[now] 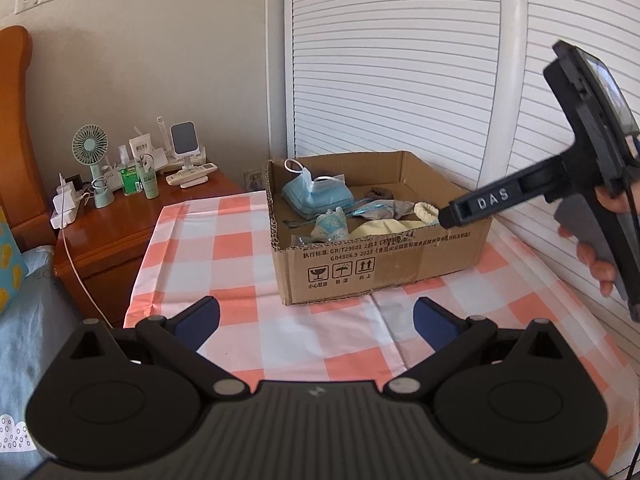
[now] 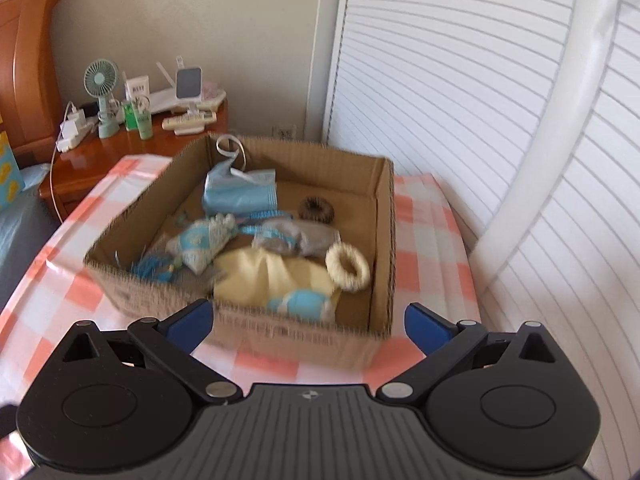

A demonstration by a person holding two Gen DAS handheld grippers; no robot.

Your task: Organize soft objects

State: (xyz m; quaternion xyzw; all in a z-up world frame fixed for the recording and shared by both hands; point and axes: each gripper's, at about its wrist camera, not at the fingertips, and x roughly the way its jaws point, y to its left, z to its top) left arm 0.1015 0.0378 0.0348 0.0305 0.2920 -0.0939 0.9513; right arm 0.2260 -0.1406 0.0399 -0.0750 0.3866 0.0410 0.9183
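An open cardboard box (image 1: pixel 360 268) (image 2: pixel 256 330) stands on the pink-and-white checked table. In it lie a blue face mask (image 1: pixel 316 196) (image 2: pixel 240 194), a pale yellow cloth (image 2: pixel 272 276), a grey pouch (image 2: pixel 300 236), a patterned blue sock (image 2: pixel 200 242), a cream scrunchie (image 2: pixel 347 266) and a brown scrunchie (image 2: pixel 316 209). My left gripper (image 1: pixel 316 322) is open and empty, low over the table in front of the box. My right gripper (image 2: pixel 308 322) is open and empty, above the box's near wall; it also shows in the left wrist view (image 1: pixel 444 218) over the box's right side.
A wooden nightstand (image 1: pixel 120 224) (image 2: pixel 100 148) at the back left carries a small green fan (image 1: pixel 91 148), bottles, chargers and a remote. White louvred doors (image 1: pixel 400 60) stand behind and to the right of the table. A bed edge (image 1: pixel 24 320) lies at the left.
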